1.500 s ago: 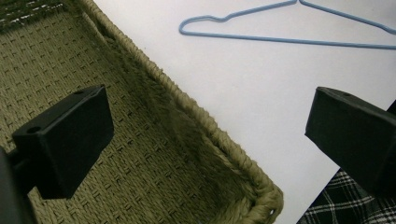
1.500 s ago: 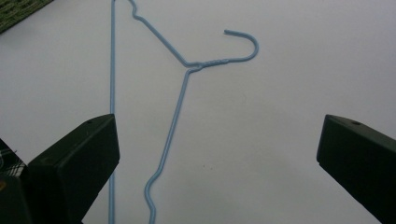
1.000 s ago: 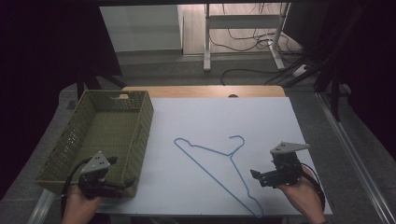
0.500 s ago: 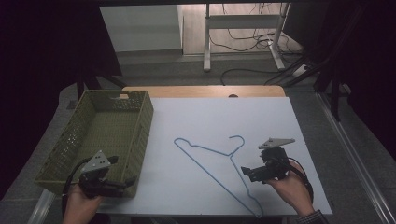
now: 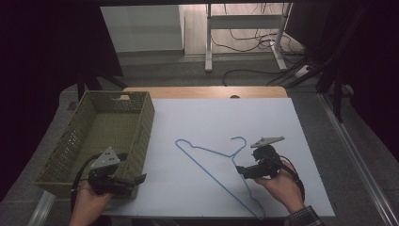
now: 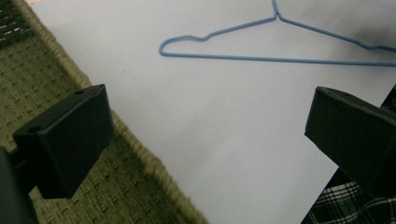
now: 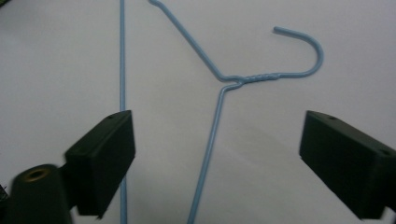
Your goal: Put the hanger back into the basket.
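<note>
**Right jaws closing in over the hanger, not yet gripping**

The right gripper (image 5: 241, 169) sits low over the hanger (image 5: 214, 157), its jaws spread wide and just now narrowing. In the right gripper view one wire arm runs up between the two black pads and the long bottom wire passes by the left pad; neither pad presses on the wire, so nothing is held. The left gripper (image 5: 139, 179) rests at the near corner of the basket (image 5: 75, 141), jaws spread wide and empty; in the left gripper view one pad hangs over the basket's rim, the other over the sheet (image 5: 211, 113).

The hanger is thin blue wire, a triangle with notched shoulders, a twisted neck and a curled hook. It lies flat on the sheet, right of the basket and apart from it, with its hook near the right gripper. The basket is olive green, woven, rectangular, with a cut-out handle in its far wall. The pads are matt black blocks.

The sheet is smooth and pale, covering a wooden table (image 5: 202, 92) whose far edge shows. Beyond lie a grey floor, the white legs of a stand (image 5: 244, 23) and loose cables (image 5: 263, 42); the sides of the room are dark.
</note>
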